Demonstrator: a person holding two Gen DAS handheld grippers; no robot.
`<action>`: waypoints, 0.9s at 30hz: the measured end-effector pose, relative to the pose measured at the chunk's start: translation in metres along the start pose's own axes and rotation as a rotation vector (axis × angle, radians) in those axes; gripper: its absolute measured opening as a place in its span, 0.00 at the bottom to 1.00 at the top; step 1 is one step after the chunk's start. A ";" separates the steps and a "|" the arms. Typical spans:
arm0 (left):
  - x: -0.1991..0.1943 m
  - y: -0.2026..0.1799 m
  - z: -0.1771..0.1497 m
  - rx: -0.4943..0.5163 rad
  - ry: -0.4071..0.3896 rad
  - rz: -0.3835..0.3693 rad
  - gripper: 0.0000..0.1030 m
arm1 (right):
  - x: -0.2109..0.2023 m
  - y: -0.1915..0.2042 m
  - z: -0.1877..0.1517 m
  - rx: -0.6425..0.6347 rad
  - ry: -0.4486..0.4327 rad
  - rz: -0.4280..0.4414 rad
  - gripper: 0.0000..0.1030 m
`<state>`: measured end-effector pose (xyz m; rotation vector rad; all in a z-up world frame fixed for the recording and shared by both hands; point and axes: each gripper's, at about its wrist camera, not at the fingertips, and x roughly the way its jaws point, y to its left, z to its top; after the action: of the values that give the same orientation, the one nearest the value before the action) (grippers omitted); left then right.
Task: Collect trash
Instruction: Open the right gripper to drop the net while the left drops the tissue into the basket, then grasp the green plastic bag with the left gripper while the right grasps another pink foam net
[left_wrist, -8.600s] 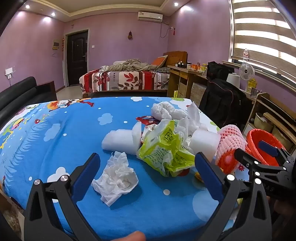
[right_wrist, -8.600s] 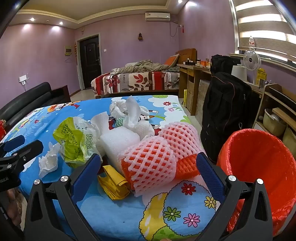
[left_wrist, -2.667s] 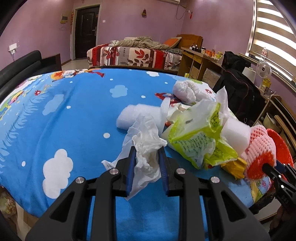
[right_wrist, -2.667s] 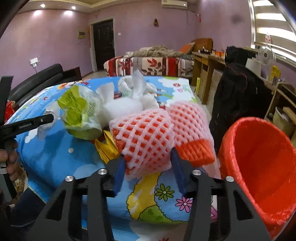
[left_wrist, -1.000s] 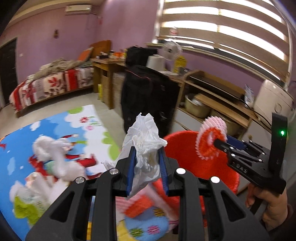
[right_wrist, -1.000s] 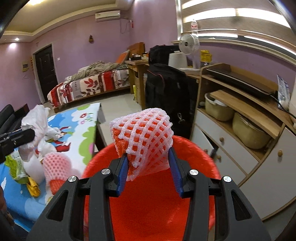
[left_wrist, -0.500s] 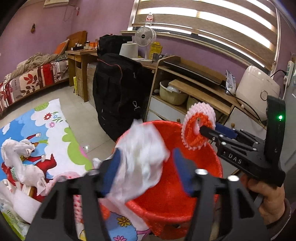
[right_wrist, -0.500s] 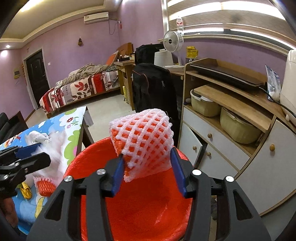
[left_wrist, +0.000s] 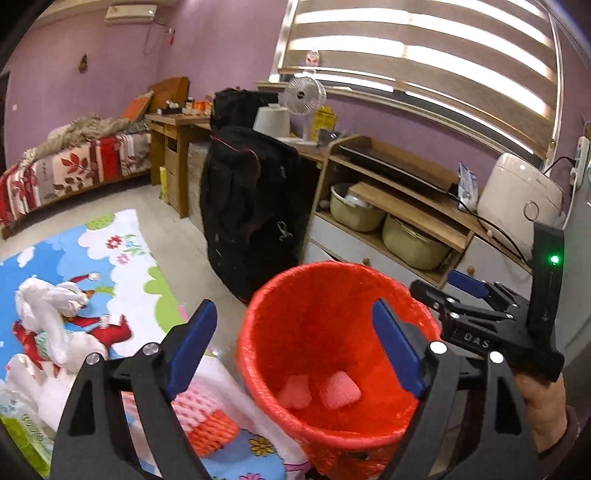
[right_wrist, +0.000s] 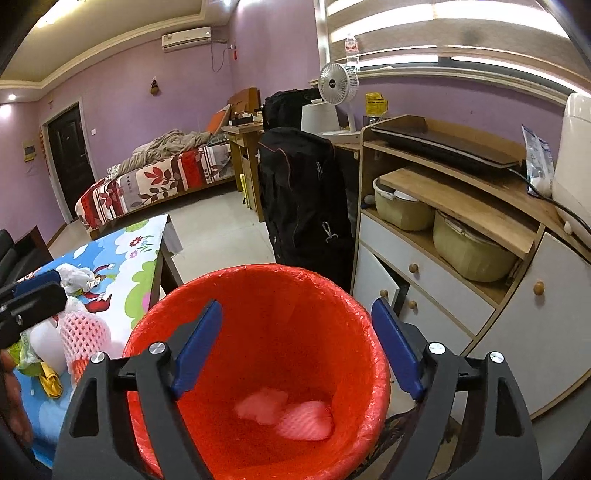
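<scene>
Both the left gripper (left_wrist: 291, 350) and right gripper (right_wrist: 295, 347) hang spread and empty over the bin (right_wrist: 258, 280); two pale pieces, probably foam net (right_wrist: 306, 421) and tissue (right_wrist: 260, 404), lie inside.

Open bin mouth (right_wrist: 258, 295) below, table edge (right_wrist: 162, 236) seemingly just beside.

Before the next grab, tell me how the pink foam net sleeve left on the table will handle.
The pink foam net sleeve looks like open foam mesh, so probably very light and squashy, denting under the pads. Its limp, cylindrical shape suggests it may roll or skid if nudged. Likely not fragile.
</scene>
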<state>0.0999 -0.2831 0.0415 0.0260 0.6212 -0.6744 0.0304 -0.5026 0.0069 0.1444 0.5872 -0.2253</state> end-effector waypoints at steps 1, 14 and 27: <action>-0.004 0.002 0.000 -0.002 -0.016 0.019 0.81 | -0.001 0.001 0.000 -0.004 -0.001 0.001 0.77; -0.062 0.060 0.001 -0.062 -0.111 0.205 0.81 | -0.014 0.048 0.004 -0.049 -0.051 0.090 0.77; -0.136 0.133 -0.009 -0.156 -0.194 0.419 0.81 | -0.018 0.108 0.006 -0.094 -0.052 0.198 0.83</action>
<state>0.0911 -0.0975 0.0855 -0.0529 0.4602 -0.2179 0.0462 -0.3962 0.0292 0.1046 0.5272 -0.0096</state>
